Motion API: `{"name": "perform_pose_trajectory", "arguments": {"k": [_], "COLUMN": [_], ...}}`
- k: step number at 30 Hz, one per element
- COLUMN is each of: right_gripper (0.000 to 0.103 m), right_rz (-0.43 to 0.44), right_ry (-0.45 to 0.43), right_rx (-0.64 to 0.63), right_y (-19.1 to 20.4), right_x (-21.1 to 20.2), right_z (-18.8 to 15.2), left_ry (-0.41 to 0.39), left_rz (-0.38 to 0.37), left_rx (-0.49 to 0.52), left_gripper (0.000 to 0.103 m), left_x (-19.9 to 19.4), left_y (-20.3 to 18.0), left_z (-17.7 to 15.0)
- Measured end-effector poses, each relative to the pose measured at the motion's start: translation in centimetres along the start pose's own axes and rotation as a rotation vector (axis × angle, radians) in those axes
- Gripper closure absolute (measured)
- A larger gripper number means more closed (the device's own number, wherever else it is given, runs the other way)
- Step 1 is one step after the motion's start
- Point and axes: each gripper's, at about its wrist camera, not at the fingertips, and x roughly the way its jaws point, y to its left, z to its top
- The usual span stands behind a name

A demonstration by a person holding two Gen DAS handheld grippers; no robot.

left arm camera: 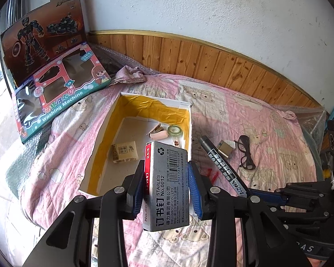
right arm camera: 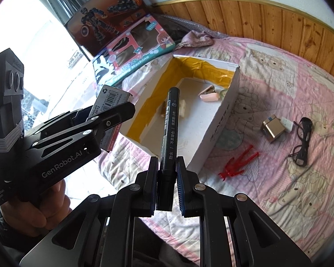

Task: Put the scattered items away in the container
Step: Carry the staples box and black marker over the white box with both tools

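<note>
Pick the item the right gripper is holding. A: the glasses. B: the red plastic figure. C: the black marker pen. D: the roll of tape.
C: in the right wrist view the black marker pen sits clamped between the right gripper pads, pointing toward the white box.

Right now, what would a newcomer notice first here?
Both grippers are loaded: the left gripper clamps a grey staple box, the right gripper a black marker. Ahead on the pink quilt sits the open yellow-lined box; red clip and glasses lie outside it.
</note>
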Motion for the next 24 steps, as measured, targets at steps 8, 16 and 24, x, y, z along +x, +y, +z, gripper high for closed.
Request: {"name": "perform_pose_trajectory", "arguments": {"k": [8, 16, 24], "right_gripper": [0.087, 0.087, 0.087], "right_rz": [0.013, 0.027, 0.022], "right_ry": [0.029, 0.060, 0.107], "right_rx": [-0.035, -0.040, -0.013], "right_y": [1.0, 1.5, 1.2], "right_x": [1.2, 3.9, 8.4], "right_z": [2.4, 5.1, 8.3], "left_ry": [-0.013, 0.013, 0.075], "left_rz": [-0.008, -0.012, -0.051], "left_rx": [-0.043, -0.142, -0.226], "left_gripper": [0.066, 0.066, 0.066], "left_x": [0.1, 1.0, 4.0], "left_y": [1.4, 5.2, 8.0], "left_z": [1.0, 1.1, 1.1]}}
